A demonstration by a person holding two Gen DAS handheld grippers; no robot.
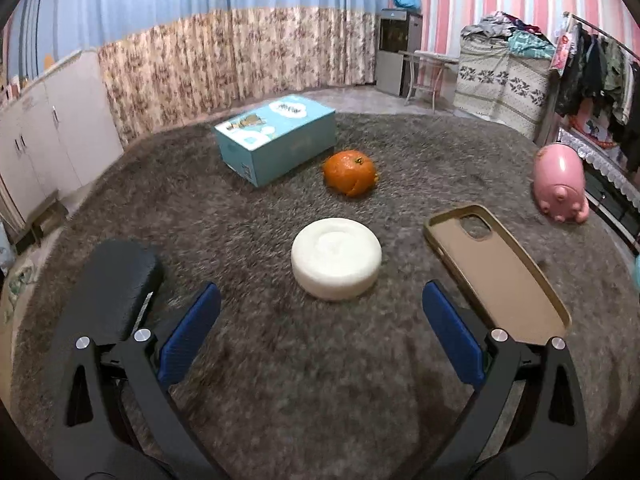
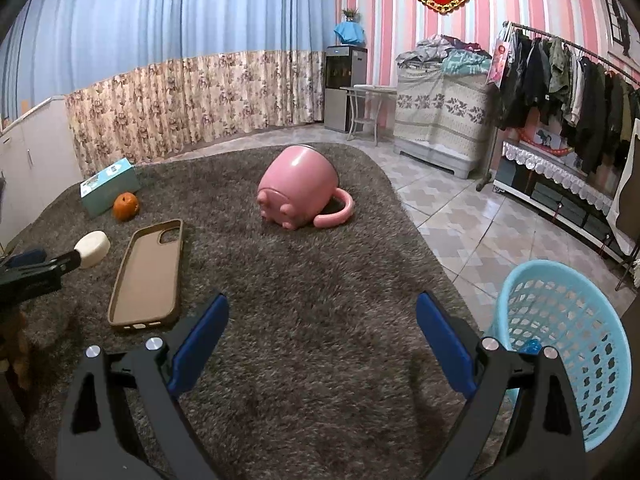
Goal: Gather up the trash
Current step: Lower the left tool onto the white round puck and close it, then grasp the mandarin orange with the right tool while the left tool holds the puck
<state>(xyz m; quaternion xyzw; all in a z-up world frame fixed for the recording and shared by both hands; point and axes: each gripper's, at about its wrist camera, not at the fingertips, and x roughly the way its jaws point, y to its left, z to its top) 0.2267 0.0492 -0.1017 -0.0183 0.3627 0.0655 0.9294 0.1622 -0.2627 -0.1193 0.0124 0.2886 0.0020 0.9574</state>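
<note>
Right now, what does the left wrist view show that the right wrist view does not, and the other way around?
Only the left wrist view shows the open left hand-held gripper from behind and a black pad-like object beside its left finger.

Only the right wrist view shows the open right hand-held gripper, the light blue mesh basket on the floor at the carpet's edge, and the pink mug's handle.

Both show the white round block, orange, teal box, brown phone case, pink mug and grey carpet.

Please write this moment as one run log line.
left gripper: open, facing white disc | right gripper: open, empty | basket: right
</note>
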